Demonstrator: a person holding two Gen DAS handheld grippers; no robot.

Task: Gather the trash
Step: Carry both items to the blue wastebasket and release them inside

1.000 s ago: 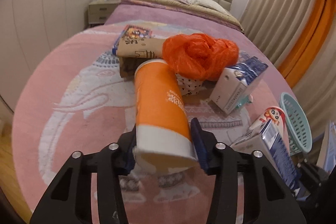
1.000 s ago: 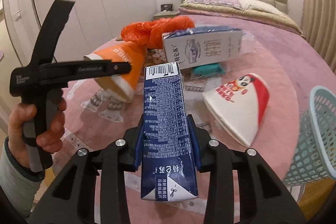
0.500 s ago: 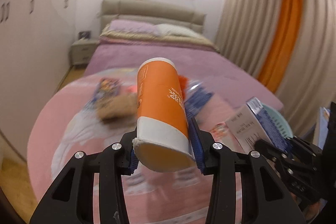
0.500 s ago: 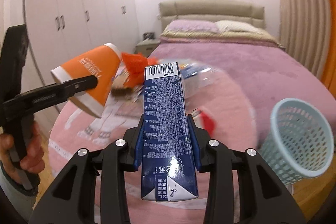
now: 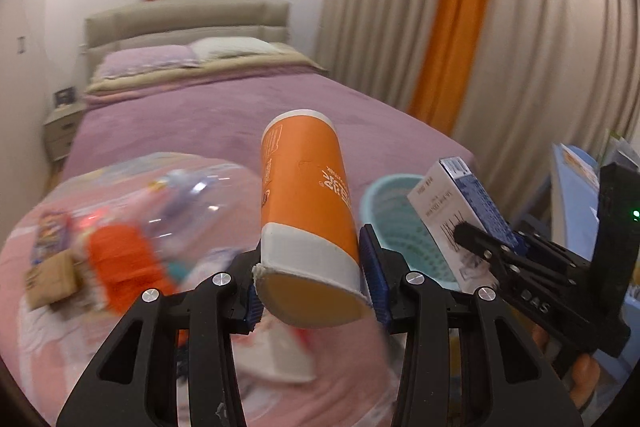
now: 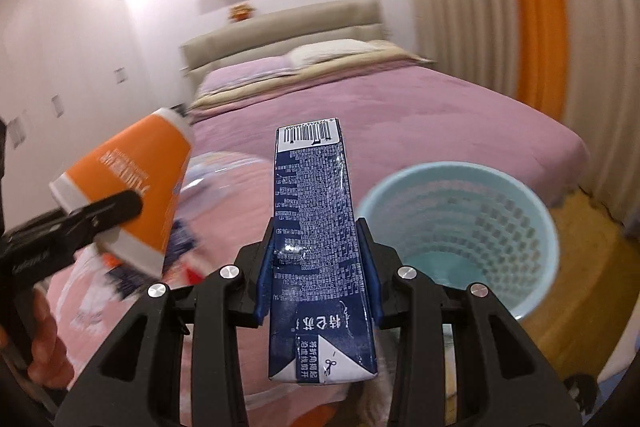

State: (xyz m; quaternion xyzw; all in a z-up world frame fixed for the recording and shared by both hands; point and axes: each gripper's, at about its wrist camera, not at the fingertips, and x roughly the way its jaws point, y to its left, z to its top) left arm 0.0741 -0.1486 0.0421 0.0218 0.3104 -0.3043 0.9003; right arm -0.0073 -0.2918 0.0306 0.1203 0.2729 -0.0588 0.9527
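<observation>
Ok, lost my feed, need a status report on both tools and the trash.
Left tool shut on orange cup. Right tool shut on blue carton. Basket ahead, mouth unobstructed.

Two raised wrist views facing the bed (image 5: 224, 107), sharing the nearby basket (image 6: 472, 227).

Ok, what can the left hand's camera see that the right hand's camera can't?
Only the left wrist view shows the nightstand beside the bed, and a brown box and orange bag blurred on the pink rug. Only the right wrist view shows the wooden floor and the basket's inside bottom. Both show the left gripper shut on the orange cup, the right gripper shut on the blue carton, the light blue basket, the bed and the curtains.
</observation>
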